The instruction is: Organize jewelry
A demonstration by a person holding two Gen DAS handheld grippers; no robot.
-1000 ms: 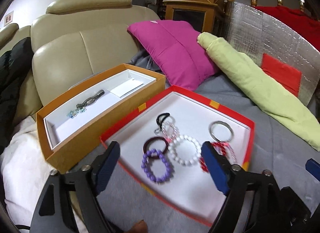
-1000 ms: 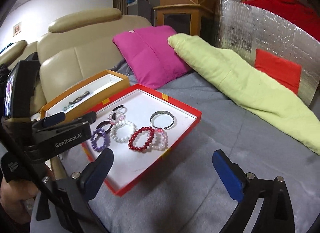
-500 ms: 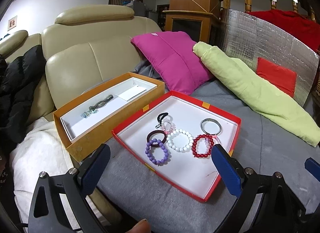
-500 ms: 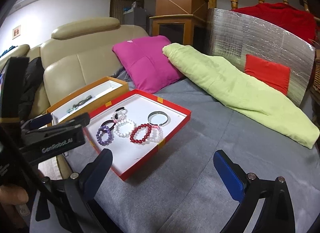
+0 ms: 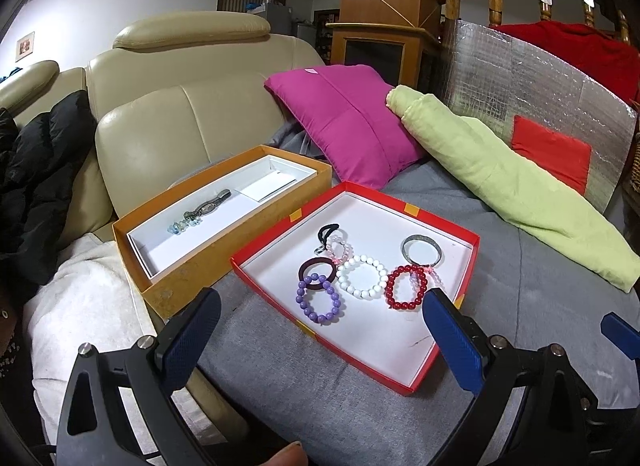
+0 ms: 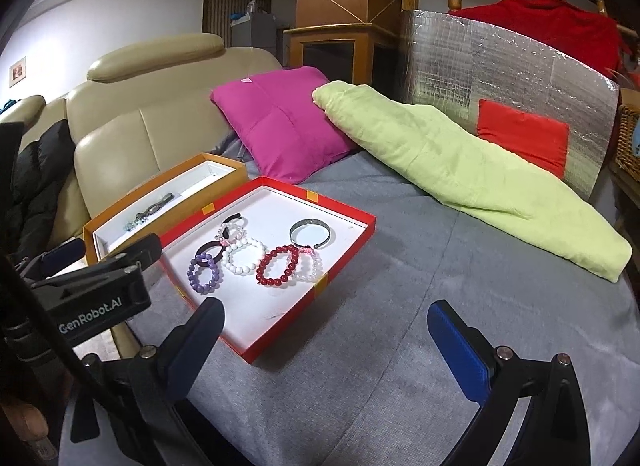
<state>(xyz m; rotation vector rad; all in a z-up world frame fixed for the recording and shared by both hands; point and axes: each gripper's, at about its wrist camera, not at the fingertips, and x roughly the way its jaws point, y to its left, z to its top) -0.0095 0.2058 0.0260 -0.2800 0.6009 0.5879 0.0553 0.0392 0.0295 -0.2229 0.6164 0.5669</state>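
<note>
Your surface: a grey blanket (image 6: pixel 440 266) over the sofa.
On it you have the red tray (image 5: pixel 448 350) at centre, the orange box (image 5: pixel 208 266) touching it at 10 o'clock, the pink cushion (image 5: pixel 352 129) at 12, and the green roll (image 5: pixel 520 193) at 2.

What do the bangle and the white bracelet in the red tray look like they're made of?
Bangle: likely metal, a thin grey open band with a dull sheen. White bracelet: round opaque beads with a glossy highlight on each, probably glass, stone or plastic; the views can't settle which.
</note>
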